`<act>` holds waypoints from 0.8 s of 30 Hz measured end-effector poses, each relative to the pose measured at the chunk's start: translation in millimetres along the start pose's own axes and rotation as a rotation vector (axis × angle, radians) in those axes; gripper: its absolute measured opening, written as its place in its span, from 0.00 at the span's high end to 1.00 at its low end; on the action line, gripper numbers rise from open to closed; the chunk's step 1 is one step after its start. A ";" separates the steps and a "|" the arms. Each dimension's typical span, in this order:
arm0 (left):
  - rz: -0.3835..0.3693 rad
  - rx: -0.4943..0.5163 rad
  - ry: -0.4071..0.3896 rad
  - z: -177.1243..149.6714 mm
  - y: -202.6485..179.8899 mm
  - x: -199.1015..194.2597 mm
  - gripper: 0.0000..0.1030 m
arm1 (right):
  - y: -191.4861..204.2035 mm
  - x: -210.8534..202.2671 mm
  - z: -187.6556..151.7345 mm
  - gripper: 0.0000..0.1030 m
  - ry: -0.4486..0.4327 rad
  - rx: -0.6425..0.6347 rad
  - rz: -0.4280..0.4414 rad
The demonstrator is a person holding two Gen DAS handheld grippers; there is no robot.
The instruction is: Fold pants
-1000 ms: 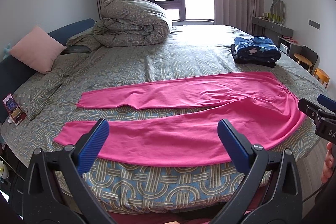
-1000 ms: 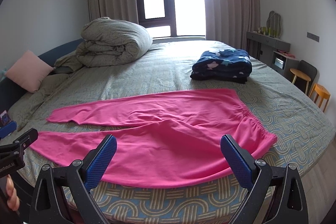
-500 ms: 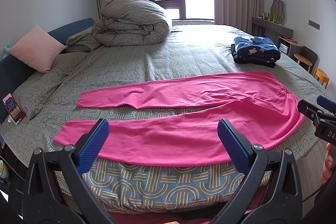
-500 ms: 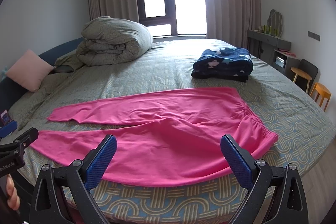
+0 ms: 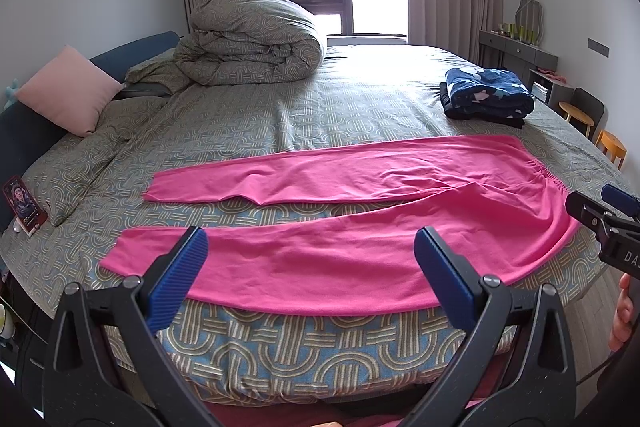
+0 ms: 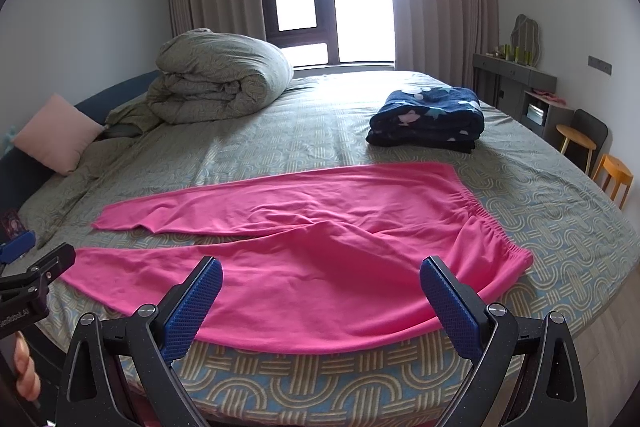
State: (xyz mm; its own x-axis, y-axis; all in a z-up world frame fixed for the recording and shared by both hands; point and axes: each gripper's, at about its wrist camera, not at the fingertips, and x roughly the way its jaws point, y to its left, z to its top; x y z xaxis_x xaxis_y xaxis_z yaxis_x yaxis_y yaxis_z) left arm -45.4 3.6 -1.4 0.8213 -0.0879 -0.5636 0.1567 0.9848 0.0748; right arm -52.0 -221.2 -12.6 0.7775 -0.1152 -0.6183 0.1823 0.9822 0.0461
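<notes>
Pink pants (image 5: pixel 340 223) lie flat across the near side of the bed, legs spread apart and pointing left, waistband at the right; they also show in the right wrist view (image 6: pixel 304 243). My left gripper (image 5: pixel 310 267) is open and empty, held in front of the bed edge over the near leg. My right gripper (image 6: pixel 320 293) is open and empty, in front of the seat and waistband end. Each gripper shows at the edge of the other's view: the right one (image 5: pixel 600 223) and the left one (image 6: pixel 28 275).
The bed (image 5: pixel 320 347) has a patterned cover. A rolled duvet (image 5: pixel 252 39) and a pink pillow (image 5: pixel 68 91) lie at the far left. A folded navy blanket (image 5: pixel 488 95) lies far right. A phone (image 5: pixel 22 203) rests at the left edge. Stools (image 6: pixel 612 175) and a dresser (image 6: pixel 516 83) stand right.
Both grippers stay open and empty. The views shift only slightly; the right wrist view has tilted up a little. The pants have not moved.
</notes>
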 end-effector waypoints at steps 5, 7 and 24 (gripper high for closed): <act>-0.001 -0.001 0.001 -0.4 0.0 0.3 0.00 | 0.2 0.2 0.0 0.02 0.000 -0.001 0.000; 0.000 -0.001 0.001 -0.7 0.0 0.2 0.00 | 0.4 0.3 -0.1 0.02 0.001 0.000 0.001; -0.001 -0.003 0.001 -1.0 0.0 0.3 0.00 | 1.4 0.6 -1.5 0.02 0.004 0.002 0.010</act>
State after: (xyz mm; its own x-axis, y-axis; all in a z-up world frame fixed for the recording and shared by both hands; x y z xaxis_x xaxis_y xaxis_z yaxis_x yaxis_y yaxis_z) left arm -45.7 3.7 -2.4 0.8204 -0.0886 -0.5648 0.1561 0.9851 0.0722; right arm -52.3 -219.7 -14.1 0.7767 -0.1051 -0.6210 0.1758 0.9830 0.0536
